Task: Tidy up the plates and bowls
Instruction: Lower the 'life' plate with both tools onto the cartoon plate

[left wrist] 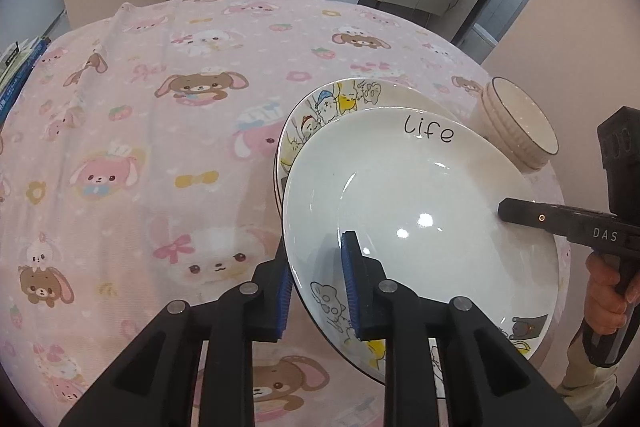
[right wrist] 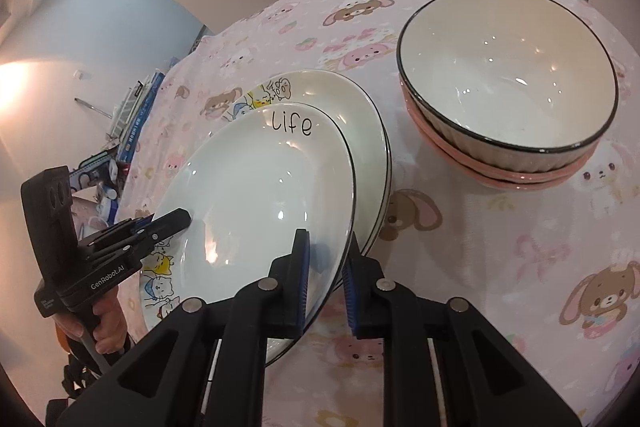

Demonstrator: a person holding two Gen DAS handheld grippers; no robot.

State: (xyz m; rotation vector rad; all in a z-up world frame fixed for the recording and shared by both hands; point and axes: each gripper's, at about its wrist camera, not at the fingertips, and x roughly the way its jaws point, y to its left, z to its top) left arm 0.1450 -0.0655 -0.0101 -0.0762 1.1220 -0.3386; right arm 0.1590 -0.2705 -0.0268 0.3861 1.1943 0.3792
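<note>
Left gripper (left wrist: 316, 283) straddling the near-left rim of the white ceramic "Life" plate (left wrist: 420, 219), blue pads either side with a sliver of gap showing, so loosened rather than pinching. Right gripper (right wrist: 326, 281) likewise astride the plate's right rim, pads (right wrist: 349, 291) just clear of the edge. Plate resting tilted on a second white cartoon-printed plate (right wrist: 352, 99) on the pink bunny-print cloth surface (left wrist: 160, 147). Stacked ribbed bowls with black rims (right wrist: 508, 79) to the far right, apart from the plates. Judged stage: plate just stacked, release under way. Next: widen both, back off along the rims without dragging the top plate off centre.
</note>
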